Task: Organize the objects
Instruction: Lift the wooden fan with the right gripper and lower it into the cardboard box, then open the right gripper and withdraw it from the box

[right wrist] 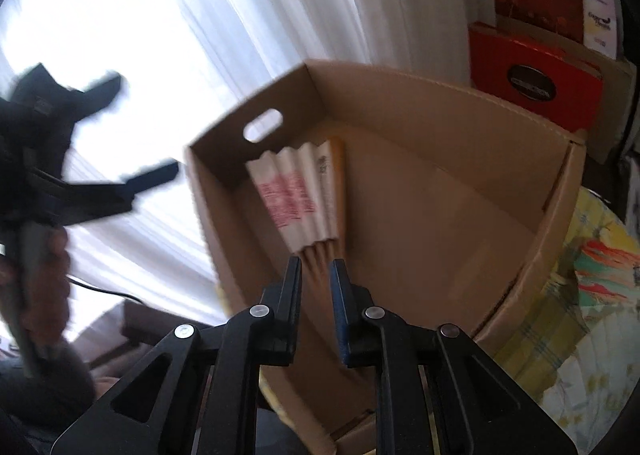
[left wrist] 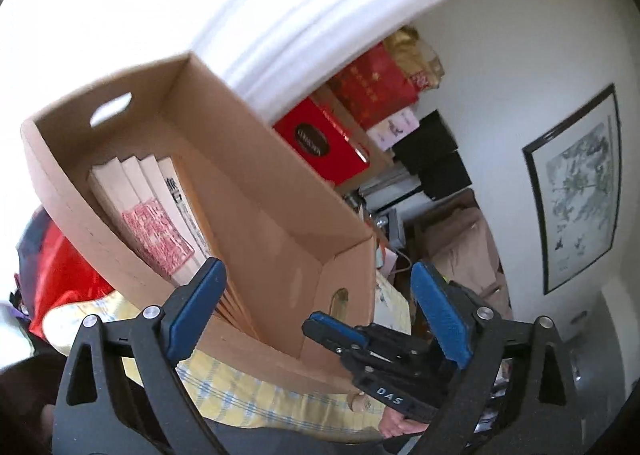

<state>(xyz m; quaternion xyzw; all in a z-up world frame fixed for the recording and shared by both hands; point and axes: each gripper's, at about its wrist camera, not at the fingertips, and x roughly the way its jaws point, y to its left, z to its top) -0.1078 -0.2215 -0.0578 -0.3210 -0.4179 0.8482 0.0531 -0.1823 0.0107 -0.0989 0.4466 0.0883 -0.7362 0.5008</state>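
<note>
Folding fan (right wrist: 298, 197): partly spread, white pleats with a red printed pattern and black characters, wooden ribs gathered at the near end; inside the cardboard box, leaning against its left wall.
Cardboard box (left wrist: 280, 183): open-topped, oval handle cut-outs in both end walls, resting on a yellow checked cloth (left wrist: 240, 395).
Right gripper (right wrist: 316, 265): jaws narrowed on the fan's ribs — pinching them near the pivot, over the box interior.
Left gripper (left wrist: 316, 295): jaws spread wide, nothing between them; hanging above the near end of the box, blue pads facing each other. In the right wrist view, blurred against the bright curtain, off to the left of the box.
Background: red gift boxes (left wrist: 324, 143) stacked beyond the box's right wall; framed ink painting (left wrist: 576, 191) on the white wall — well apart from the box.
</note>
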